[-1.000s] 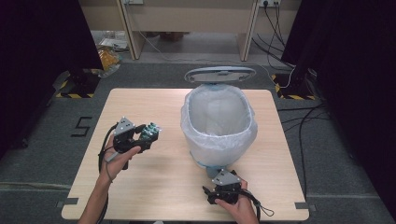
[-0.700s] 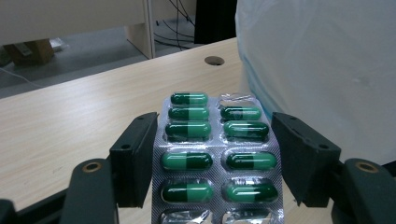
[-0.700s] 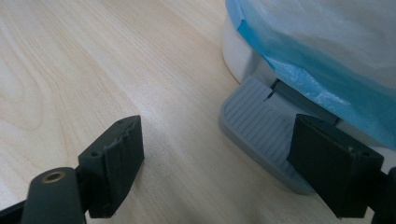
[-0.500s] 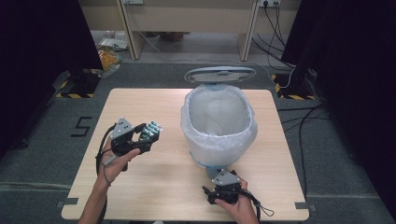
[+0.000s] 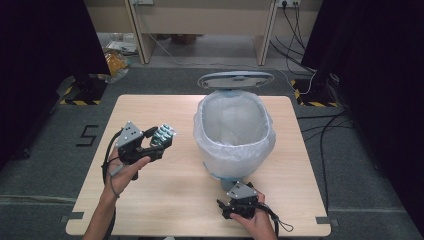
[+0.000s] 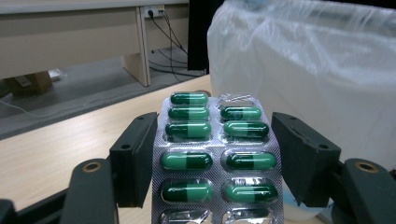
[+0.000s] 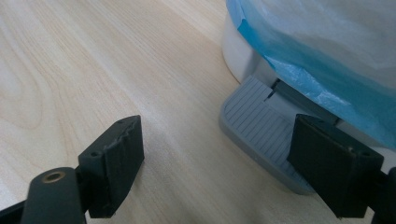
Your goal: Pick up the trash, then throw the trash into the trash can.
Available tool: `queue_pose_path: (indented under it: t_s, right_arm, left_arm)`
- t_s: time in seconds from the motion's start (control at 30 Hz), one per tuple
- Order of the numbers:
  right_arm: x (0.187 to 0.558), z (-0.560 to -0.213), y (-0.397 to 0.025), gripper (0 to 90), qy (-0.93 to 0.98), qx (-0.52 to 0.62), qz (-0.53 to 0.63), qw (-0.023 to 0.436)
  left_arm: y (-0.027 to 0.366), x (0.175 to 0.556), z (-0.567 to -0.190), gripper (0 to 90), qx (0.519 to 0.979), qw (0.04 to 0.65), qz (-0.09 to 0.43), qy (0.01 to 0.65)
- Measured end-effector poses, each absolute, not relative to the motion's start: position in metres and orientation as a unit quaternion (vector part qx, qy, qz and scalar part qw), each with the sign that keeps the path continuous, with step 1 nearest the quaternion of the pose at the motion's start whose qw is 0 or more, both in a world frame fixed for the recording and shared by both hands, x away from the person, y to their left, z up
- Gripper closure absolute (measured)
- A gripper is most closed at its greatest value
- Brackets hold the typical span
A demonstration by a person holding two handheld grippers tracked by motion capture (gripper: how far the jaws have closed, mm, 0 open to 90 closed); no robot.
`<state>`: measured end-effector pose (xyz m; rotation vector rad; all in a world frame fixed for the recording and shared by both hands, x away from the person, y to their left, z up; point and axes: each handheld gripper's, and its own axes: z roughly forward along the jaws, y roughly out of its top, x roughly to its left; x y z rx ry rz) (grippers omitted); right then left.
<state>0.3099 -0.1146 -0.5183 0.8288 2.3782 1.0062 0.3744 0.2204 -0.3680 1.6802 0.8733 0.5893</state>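
Note:
A silver blister pack [image 5: 163, 134] of green capsules is held upright between the jaws of my left gripper [image 5: 157, 142], above the left half of the table. In the left gripper view the blister pack [image 6: 217, 158] has some emptied pockets, and the left gripper [image 6: 217, 135] is shut on its two side edges. A white pedal bin [image 5: 234, 130] lined with a translucent bag stands right of it, its grey lid [image 5: 235, 80] up. My right gripper [image 5: 239, 197] rests low at the table's front, open [image 7: 224, 140], just short of the bin's grey pedal [image 7: 261, 135].
The bin's bag [image 6: 317, 70] rises close ahead of the pack. The wooden table [image 5: 165, 210] has bare board in front and to the left. Desk legs and cables [image 5: 300, 30] lie on the floor behind the table.
My left gripper has drifted slightly up and right with the blister pack, toward the bin. The right gripper has not moved.

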Motion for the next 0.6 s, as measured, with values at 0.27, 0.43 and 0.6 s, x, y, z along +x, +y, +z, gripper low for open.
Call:
queue_pose_path:
  t_s: [0.27,0.43,0.6]
  right_arm:
    - [0.310,-0.518,-0.115,18.4,0.858,0.295,0.362,0.215]
    - [0.310,-0.518,-0.115,18.4,0.858,0.295,0.362,0.215]
    - [0.310,-0.518,-0.115,18.4,0.858,0.295,0.362,0.215]
  left_arm:
    - [0.212,0.382,-0.350,34.0,0.710,0.554,0.249,0.356]
    - [0.206,0.386,-0.338,34.0,0.705,0.564,0.246,0.353]
    - [0.202,0.388,-0.326,34.0,0.702,0.569,0.252,0.346]
